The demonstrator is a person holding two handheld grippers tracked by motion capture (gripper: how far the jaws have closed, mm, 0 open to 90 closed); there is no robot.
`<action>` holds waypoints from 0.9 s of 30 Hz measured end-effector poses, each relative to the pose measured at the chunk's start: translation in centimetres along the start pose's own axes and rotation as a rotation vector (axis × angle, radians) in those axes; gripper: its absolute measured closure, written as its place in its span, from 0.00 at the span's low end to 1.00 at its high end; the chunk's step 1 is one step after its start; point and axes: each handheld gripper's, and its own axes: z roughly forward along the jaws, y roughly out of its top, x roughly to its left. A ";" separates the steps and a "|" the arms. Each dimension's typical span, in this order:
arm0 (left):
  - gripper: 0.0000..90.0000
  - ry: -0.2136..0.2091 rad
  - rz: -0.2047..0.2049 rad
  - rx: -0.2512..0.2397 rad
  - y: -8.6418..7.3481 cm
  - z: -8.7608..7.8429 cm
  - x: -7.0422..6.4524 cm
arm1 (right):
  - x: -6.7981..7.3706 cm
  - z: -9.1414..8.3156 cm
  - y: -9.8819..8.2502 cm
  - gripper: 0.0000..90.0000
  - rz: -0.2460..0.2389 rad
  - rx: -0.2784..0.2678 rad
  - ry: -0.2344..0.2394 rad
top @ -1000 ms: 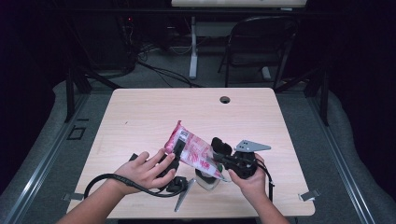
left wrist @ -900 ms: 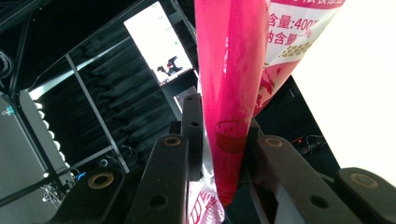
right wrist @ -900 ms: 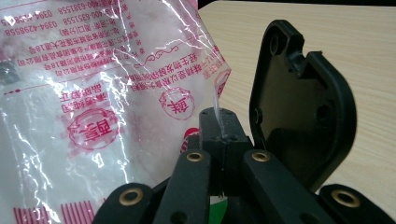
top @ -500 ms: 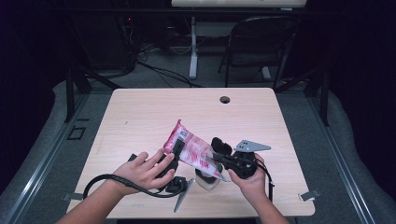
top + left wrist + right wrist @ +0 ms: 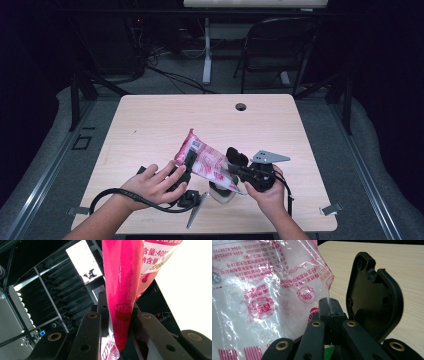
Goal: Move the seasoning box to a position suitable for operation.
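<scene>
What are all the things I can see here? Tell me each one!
Bag: one, pink and white with a clear side, held up over the near table edge between both grippers.
Bowl: one, pale, on the table under the bag.
Table: one, light wood, with a round hole near the far edge.
Chair: one, dark, behind the table.
Left gripper: one, black, shut on the bag's edge.
Right gripper: one, black, shut on the bag's clear edge.

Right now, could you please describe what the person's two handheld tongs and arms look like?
Both tongs are black, with jointed link arms fixed by brass-coloured rivets. The right tongs carry a grey three-cornered plate on top. A black cable loops from the left tongs. The forearms are bare; no sleeves show.
</scene>
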 end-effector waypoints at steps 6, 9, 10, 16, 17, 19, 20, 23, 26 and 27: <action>0.90 -0.004 -0.007 0.002 0.0 0.0 -0.1 | 0.0 0.0 0.0 1.00 0.000 0.001 0.002; 0.90 -0.004 -0.007 0.003 -0.1 0.0 0.1 | 0.0 0.0 0.1 1.00 0.005 -0.003 0.004; 0.90 -0.006 -0.006 0.002 -0.1 0.0 0.1 | 0.0 0.0 0.0 1.00 0.007 -0.006 0.004; 0.90 -0.004 -0.008 -0.002 0.1 0.1 -0.1 | -0.1 0.0 -0.1 1.00 0.003 0.003 0.000; 0.90 -0.009 -0.008 0.001 0.1 0.1 -0.1 | -0.1 -0.1 -0.1 1.00 0.009 -0.002 -0.003; 0.90 -0.006 -0.017 -0.006 0.1 0.2 0.0 | -0.2 -0.2 -0.1 1.00 0.009 -0.002 -0.004; 0.90 -0.005 -0.017 -0.009 0.0 0.2 0.0 | -0.3 -0.2 -0.1 1.00 0.013 -0.005 -0.001; 0.90 -0.006 -0.009 -0.011 0.0 0.4 0.0 | -0.4 -0.1 -0.1 1.00 0.017 -0.009 0.002; 0.90 -0.002 -0.017 -0.009 0.0 0.3 0.0 | -0.3 -0.1 0.0 1.00 0.013 -0.007 -0.003; 0.90 -0.001 -0.017 -0.010 0.0 0.3 0.0 | -0.3 -0.1 0.0 1.00 0.012 -0.007 -0.005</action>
